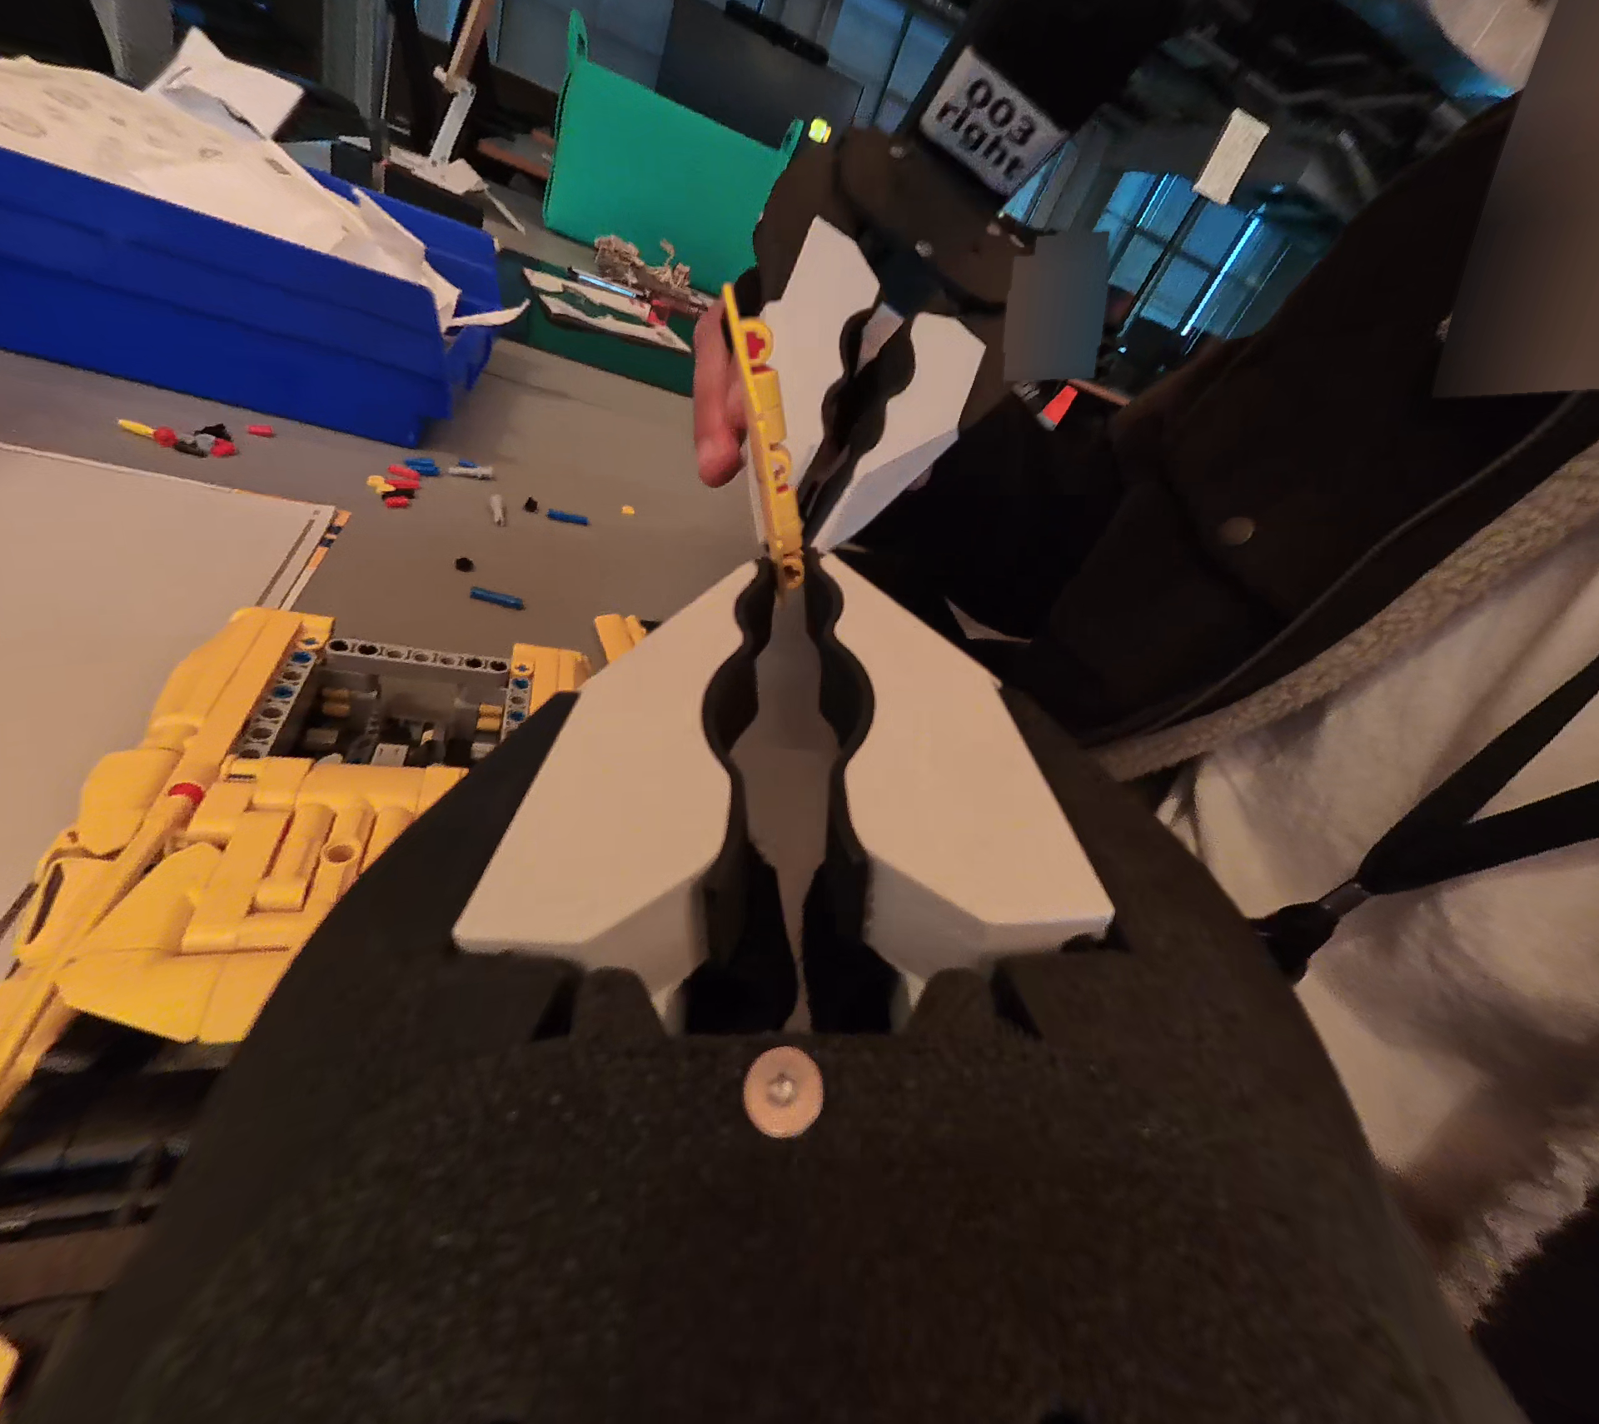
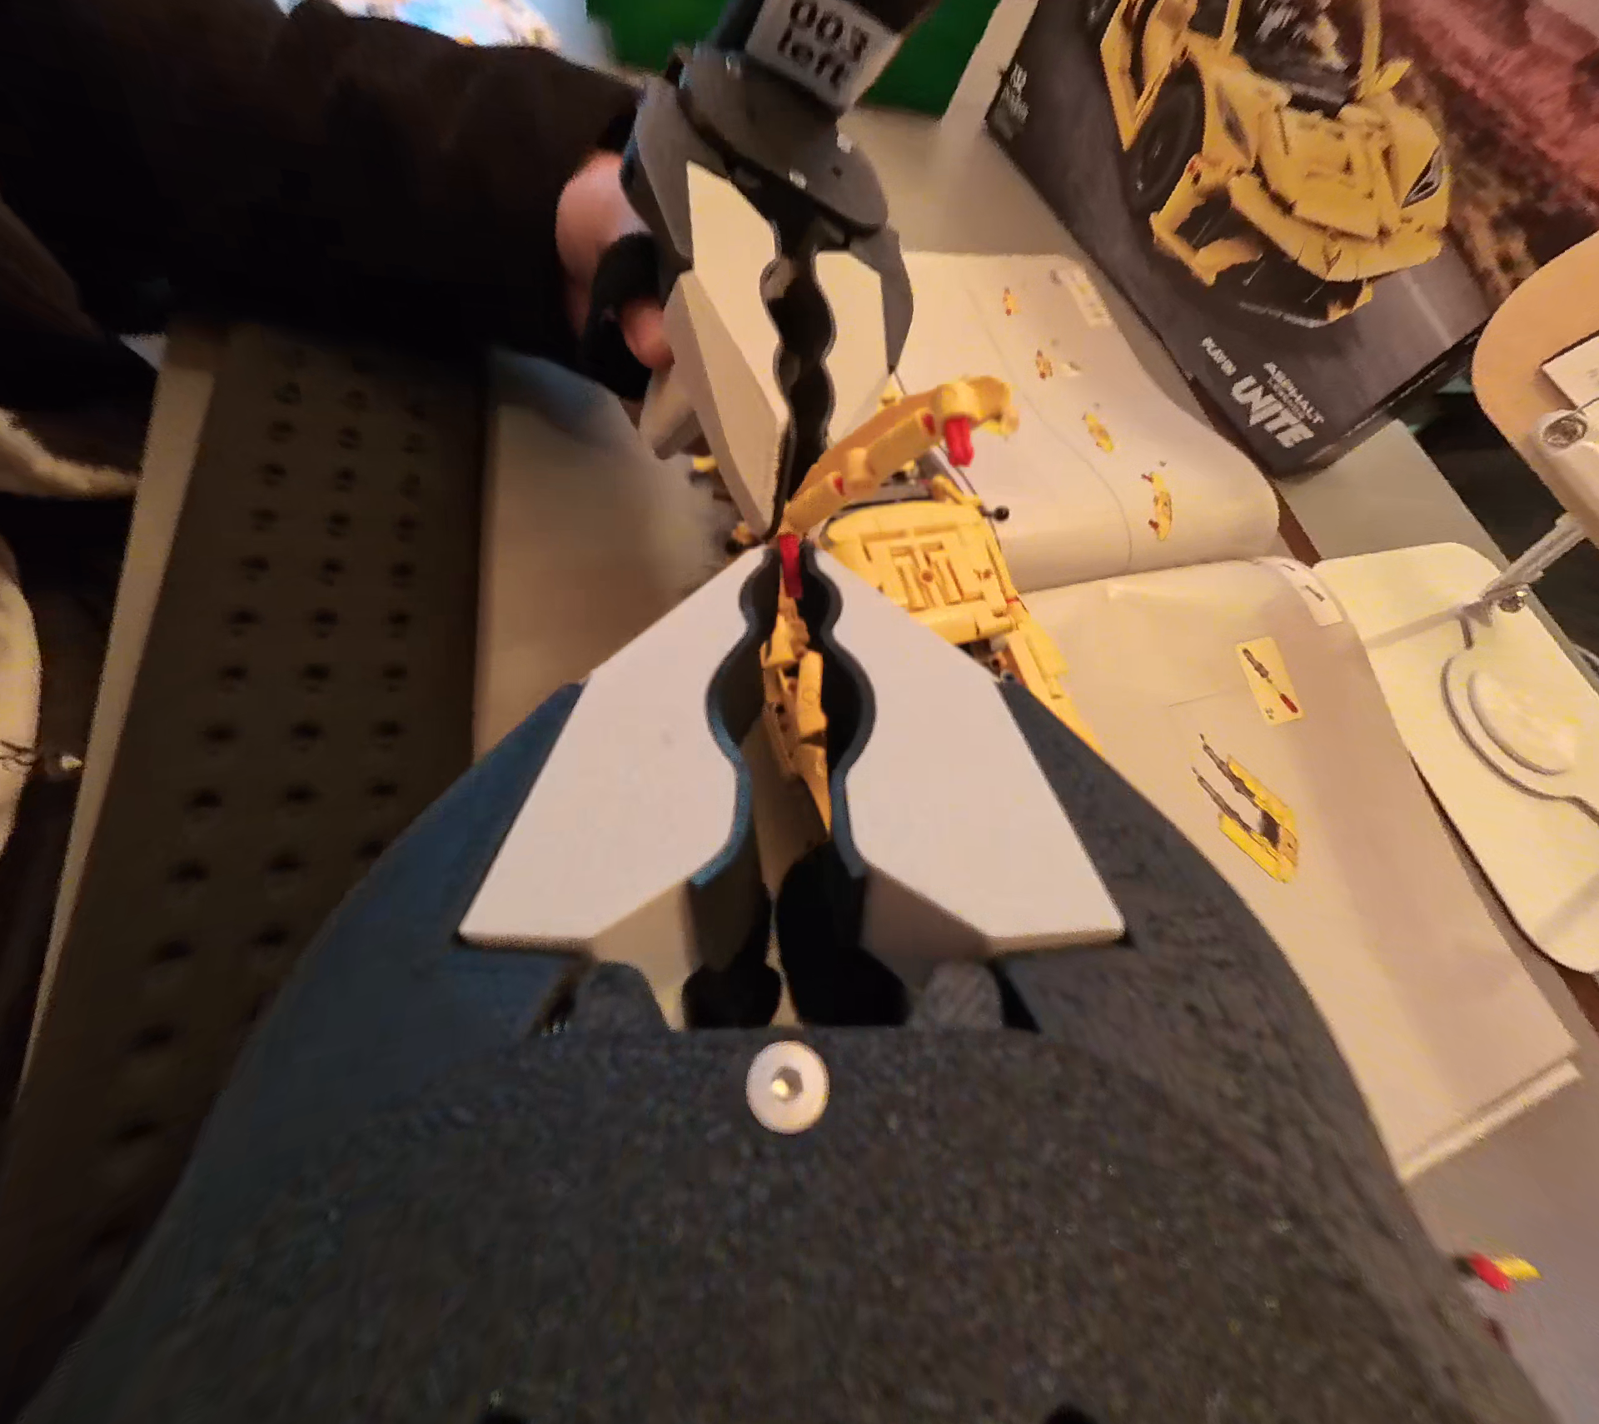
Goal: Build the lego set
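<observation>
The blue bin (image 1: 216, 292) at the table's far left held crumpled white paper (image 1: 173, 154). Beyond it stood a green bag (image 1: 640, 171); its contents could not be seen.

The left gripper (image 1: 783, 573) had its two pale, wedge-shaped fingers nearly together, pinching the lower end of a thin yellow strip (image 1: 766, 422) of beams with red pins. The strip was held in the air above the table (image 1: 562, 431), and a fingertip (image 1: 718, 413) touched its far side. The right gripper (image 2: 789, 560) had its fingers almost closed on a red pin (image 2: 789, 560) at the strip's end, tip to tip with the left one. In the right wrist view the strip curved like an arm, with one more red pin near its free end.

Both grippers had rough black bodies and wavy black inner pads.

The half-built yellow car (image 1: 260, 794) lay on the table below, grey frame exposed at its middle. Loose pieces (image 1: 450, 491), red, blue, black and yellow, were scattered on the grey tabletop. An open manual (image 2: 1168, 604) lay beside the car, and the set's box (image 2: 1298, 128) stood behind it.
</observation>
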The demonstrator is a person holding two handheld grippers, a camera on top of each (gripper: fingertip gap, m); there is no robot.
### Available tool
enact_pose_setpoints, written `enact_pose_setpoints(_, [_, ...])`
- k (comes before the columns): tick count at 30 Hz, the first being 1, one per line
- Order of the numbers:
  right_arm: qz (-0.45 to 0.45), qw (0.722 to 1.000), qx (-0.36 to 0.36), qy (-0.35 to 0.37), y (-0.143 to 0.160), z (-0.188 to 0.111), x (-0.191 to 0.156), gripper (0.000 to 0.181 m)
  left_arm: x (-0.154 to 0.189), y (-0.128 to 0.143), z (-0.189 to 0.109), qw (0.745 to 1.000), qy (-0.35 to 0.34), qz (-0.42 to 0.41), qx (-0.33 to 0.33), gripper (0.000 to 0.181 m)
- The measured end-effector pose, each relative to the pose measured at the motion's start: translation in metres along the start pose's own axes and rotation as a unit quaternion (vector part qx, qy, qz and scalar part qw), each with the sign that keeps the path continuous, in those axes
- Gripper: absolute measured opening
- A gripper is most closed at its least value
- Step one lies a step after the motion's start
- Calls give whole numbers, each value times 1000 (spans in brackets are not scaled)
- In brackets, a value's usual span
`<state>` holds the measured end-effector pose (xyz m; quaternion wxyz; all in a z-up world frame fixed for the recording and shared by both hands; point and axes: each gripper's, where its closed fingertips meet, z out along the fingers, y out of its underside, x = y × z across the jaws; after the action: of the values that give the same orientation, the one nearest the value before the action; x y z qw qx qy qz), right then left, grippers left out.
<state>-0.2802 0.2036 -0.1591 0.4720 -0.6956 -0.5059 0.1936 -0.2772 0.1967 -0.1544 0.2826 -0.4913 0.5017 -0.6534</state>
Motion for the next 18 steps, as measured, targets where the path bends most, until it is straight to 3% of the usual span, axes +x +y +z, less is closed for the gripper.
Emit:
enact_pose_setpoints(6, [104, 986, 120, -50, -13, -9, 1, 18, 11, -23, -10, 997, 40, -15, 68, 6])
enact_pose_setpoints(13, [268, 904, 300, -144, -38, -16, 3, 16, 17, -33, -15, 993, 60, -15, 105, 6])
enact_pose_setpoints(18, [303, 879, 325, -171, -41, -9, -2, 15, 18, -35, -15, 992, 59, -10, 109, 6])
